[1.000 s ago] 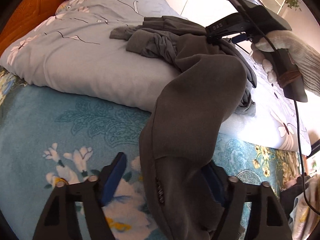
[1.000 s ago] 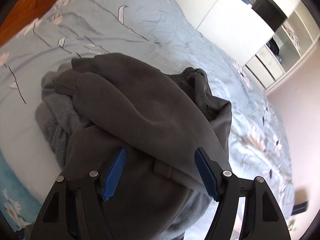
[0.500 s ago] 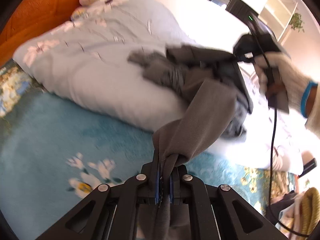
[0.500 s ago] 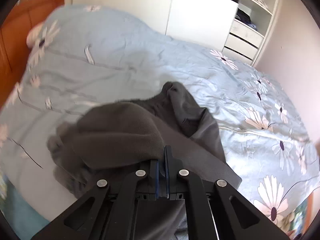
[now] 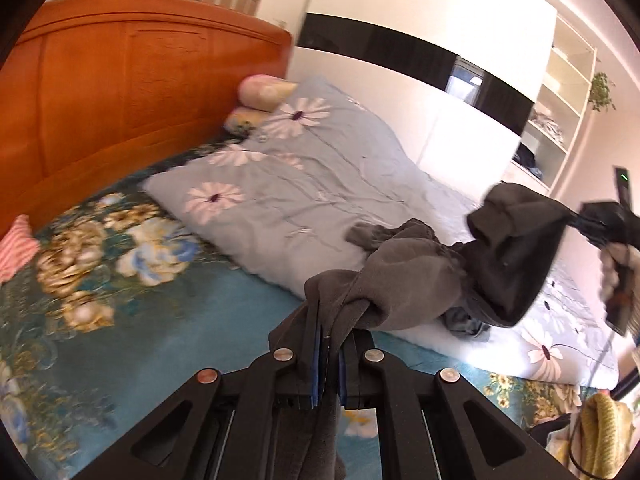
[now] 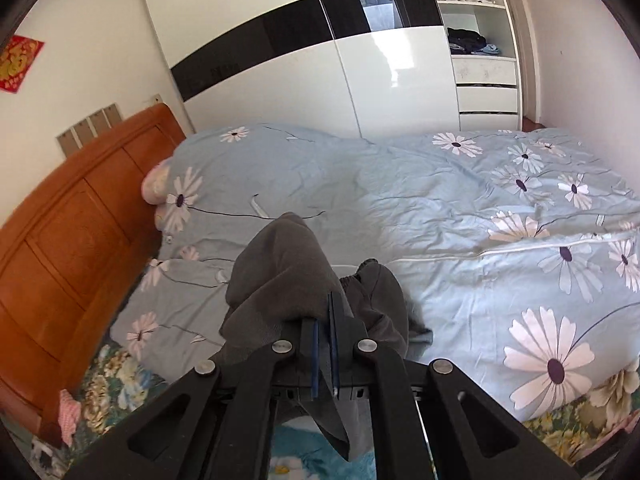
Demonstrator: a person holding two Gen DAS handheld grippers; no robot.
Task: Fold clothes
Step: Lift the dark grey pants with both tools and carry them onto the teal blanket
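A dark grey garment [image 5: 416, 280] hangs lifted between both grippers above the bed. My left gripper [image 5: 329, 344] is shut on one end of it, with cloth bunched over the fingertips. My right gripper [image 6: 325, 320] is shut on another part of the grey garment [image 6: 280, 276], which drapes over its fingers. In the left wrist view the right gripper [image 5: 600, 224] shows at the far right, held by a gloved hand, pulling the cloth up. A smaller grey piece [image 5: 464, 324] lies on the quilt under it.
The bed carries a light blue daisy quilt [image 6: 460, 216] over a teal floral sheet [image 5: 120, 300]. An orange wooden headboard [image 5: 120, 100] stands at the left. A white and black wardrobe [image 6: 340, 60] with open shelves stands behind. A yellow knit item [image 5: 604, 432] lies at lower right.
Both grippers went from open to shut on the grey garment, then lifted it off the quilt. Both cameras now tilt up toward the headboard and wardrobe.
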